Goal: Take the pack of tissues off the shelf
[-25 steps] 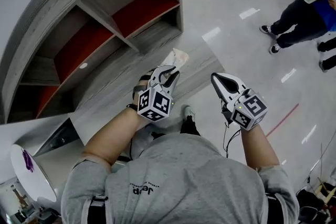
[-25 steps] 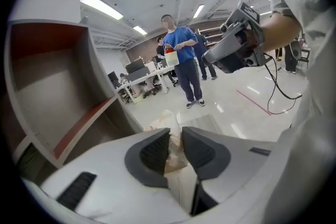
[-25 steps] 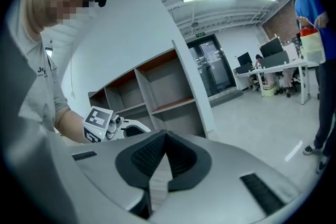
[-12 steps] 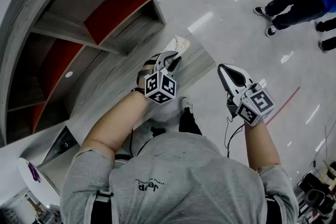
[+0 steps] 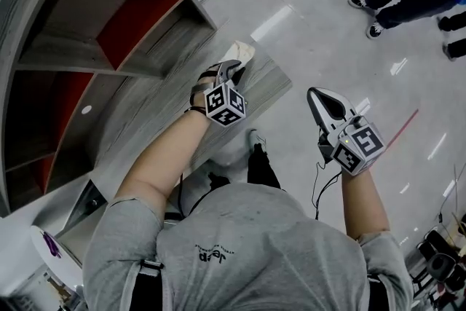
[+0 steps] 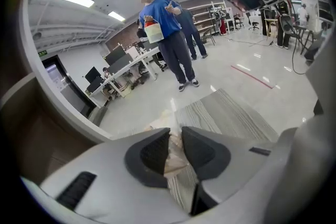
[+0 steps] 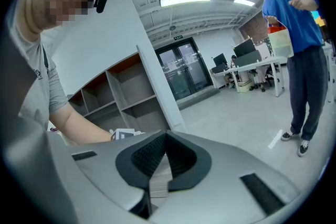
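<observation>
1. Two dark pads (image 6: 152,152) of the left gripper (image 6: 176,134) stand slightly apart and press on the pack of tissues (image 6: 175,160), a pale, crumpled packet pinched between them.
2. In the head view the pack juts past the jaw tips, above the far end of a grey wood-grain board (image 5: 273,80). Whether it touches the board is hard to tell from this angle.
3. The right gripper (image 7: 165,135) has its jaws closed tip to tip with nothing between them. It hangs over the glossy floor (image 5: 306,18), well apart from the left gripper.
4. The shelf (image 5: 87,58), grey with red-backed compartments, lies to the left of the left forearm. The pack is outside its compartments.
5. A person in a blue top (image 6: 167,18) stands on the floor beyond the board.
</observation>
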{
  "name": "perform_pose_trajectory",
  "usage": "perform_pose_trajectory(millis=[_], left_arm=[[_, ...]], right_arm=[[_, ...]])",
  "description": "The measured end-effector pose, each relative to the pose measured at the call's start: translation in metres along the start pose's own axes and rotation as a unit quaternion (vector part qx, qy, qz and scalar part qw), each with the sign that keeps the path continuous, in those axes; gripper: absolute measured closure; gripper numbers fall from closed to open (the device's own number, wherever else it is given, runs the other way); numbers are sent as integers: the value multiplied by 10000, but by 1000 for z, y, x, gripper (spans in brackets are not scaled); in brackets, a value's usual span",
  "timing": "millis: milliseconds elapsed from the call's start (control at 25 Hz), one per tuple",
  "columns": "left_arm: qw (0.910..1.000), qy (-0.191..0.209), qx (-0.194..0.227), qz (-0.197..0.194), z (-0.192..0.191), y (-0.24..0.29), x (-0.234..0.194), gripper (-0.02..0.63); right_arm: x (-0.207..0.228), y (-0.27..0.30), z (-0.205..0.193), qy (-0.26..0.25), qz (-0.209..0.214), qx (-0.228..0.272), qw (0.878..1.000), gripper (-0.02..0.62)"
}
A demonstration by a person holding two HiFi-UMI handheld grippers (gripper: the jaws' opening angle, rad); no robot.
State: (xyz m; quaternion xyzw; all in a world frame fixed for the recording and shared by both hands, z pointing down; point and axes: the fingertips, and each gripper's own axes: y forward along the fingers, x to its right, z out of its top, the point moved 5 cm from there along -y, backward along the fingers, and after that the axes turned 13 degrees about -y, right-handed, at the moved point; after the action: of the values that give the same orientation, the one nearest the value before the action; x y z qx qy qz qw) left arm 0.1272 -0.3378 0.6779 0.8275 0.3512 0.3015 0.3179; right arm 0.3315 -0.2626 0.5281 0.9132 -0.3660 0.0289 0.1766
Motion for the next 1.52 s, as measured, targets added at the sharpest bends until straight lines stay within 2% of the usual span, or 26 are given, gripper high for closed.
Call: perform_pose_trajectory(millis=[640, 920, 1120, 1160, 1280, 1440, 1520], left_arm=[[9991, -184, -392, -7, -17, 37, 8, 505], [9967, -625, -507, -56, -18, 38, 7, 503], [9929, -998, -603, -231, -18, 37, 5, 511], [9917, -1094, -612, -298, -17, 37, 4, 501], [9869, -1399, -617, -507, -15, 32, 5, 399], [9851, -1559, -385, -620, -2, 20, 8, 345], [9843, -1621, -242, -656, 1, 11, 11, 342]], right_arm=[[13, -6, -19, 212, 24, -21, 9998, 572], [6, -13, -26, 277, 89, -15, 9996, 572], [0, -17, -18, 206, 111, -40, 9997, 572], [0, -18, -17, 209, 109, -25, 9997, 572], [0, -20, -14, 204, 105, 21, 9997, 572], [-2, -22, -6, 120, 93, 47, 9999, 572], [-5, -22, -4, 102, 99, 38, 9999, 572]])
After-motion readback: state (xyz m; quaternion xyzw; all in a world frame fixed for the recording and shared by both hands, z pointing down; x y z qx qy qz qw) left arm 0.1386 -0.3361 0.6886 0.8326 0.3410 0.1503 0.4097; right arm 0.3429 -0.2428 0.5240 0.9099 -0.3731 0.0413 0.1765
